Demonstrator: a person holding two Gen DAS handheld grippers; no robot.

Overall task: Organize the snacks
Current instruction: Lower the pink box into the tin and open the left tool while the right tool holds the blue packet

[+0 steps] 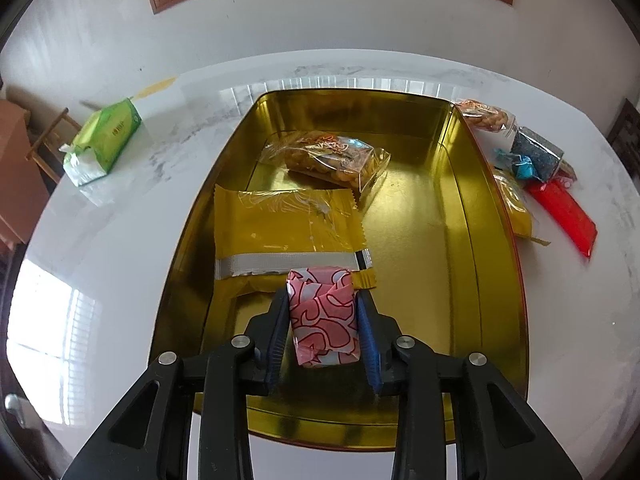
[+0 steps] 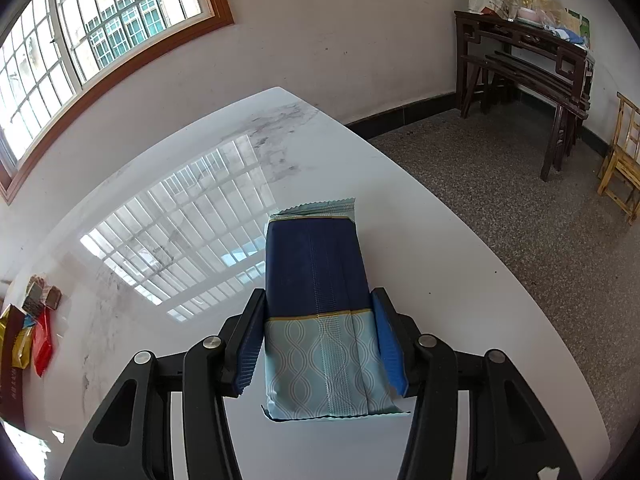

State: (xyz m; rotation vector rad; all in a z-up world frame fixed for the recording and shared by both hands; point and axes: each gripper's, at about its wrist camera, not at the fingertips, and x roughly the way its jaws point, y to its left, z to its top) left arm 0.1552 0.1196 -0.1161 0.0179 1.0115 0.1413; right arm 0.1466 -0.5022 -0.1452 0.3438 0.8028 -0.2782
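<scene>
A pink packet with red swirls [image 1: 322, 316] stands between the fingers of my left gripper [image 1: 322, 294], low over the near end of an open gold tin [image 1: 460, 152]. The pads flank it with thin gaps, so the gripper is open. Inside the tin lie a yellow packet [image 1: 280, 232] and a clear bag of golden snacks [image 1: 332, 156]. My right gripper [image 2: 319, 291] is shut on a dark blue and pale teal packet [image 2: 316, 280], held above the white table [image 2: 420, 240].
Right of the tin lie a clear snack bag [image 1: 484, 114], a dark packet with blue wrappers [image 1: 534, 152], a red packet [image 1: 564, 212] and a yellow one [image 1: 516, 208]. A green tissue pack [image 1: 104, 140] sits far left. A dark wooden side table [image 2: 520, 48] and a wooden chair [image 2: 624, 160] stand past the table's edge.
</scene>
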